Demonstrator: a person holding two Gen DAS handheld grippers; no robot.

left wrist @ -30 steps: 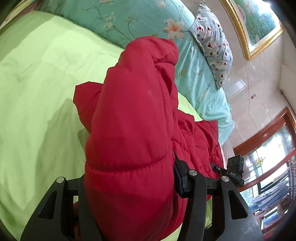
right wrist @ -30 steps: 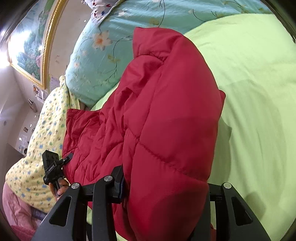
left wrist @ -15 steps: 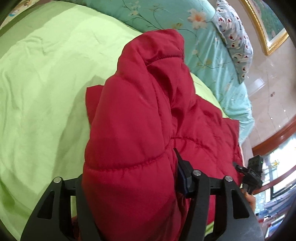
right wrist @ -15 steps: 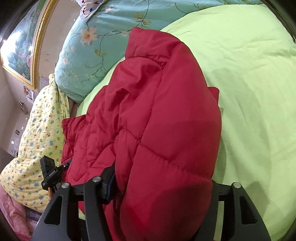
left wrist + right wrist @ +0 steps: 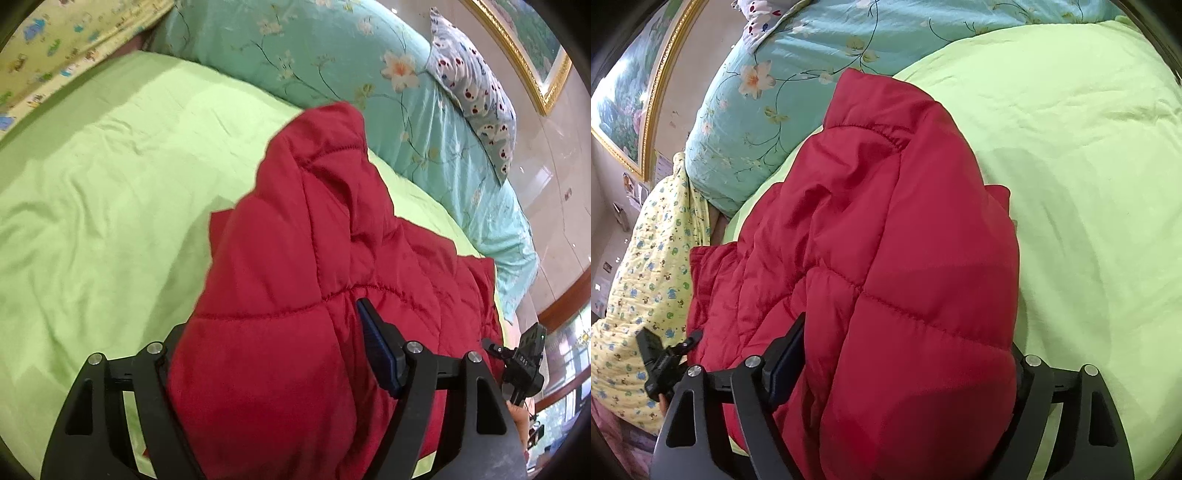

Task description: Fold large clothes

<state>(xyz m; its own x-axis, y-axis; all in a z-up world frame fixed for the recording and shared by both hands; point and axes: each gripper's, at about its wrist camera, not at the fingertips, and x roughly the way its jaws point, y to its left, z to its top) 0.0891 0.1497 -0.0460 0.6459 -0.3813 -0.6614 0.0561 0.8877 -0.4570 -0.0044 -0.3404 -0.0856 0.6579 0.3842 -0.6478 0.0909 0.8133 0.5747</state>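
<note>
While both grippers, left [image 5: 273, 354] & right [image 5: 908, 365], sat clamped on the red puffy jacket [image 5: 317, 258] above the green bedsheet [image 5: 103, 206], I judged the slick padding could slip out, wrecking the fold

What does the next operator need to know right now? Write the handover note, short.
Left claw: shut on a thick bunch of the red puffer jacket.
Right claw: shut on the same jacket, another bunch of it.
Location: jacket held over the lime green bedsheet, with part spread on the sheet; the teal floral quilt lies beyond.
Done: one padded section is doubled over the rest.
Left: lay it down flat, release, finish the remaining folds. Sleeve positions are hidden from both views.
</note>
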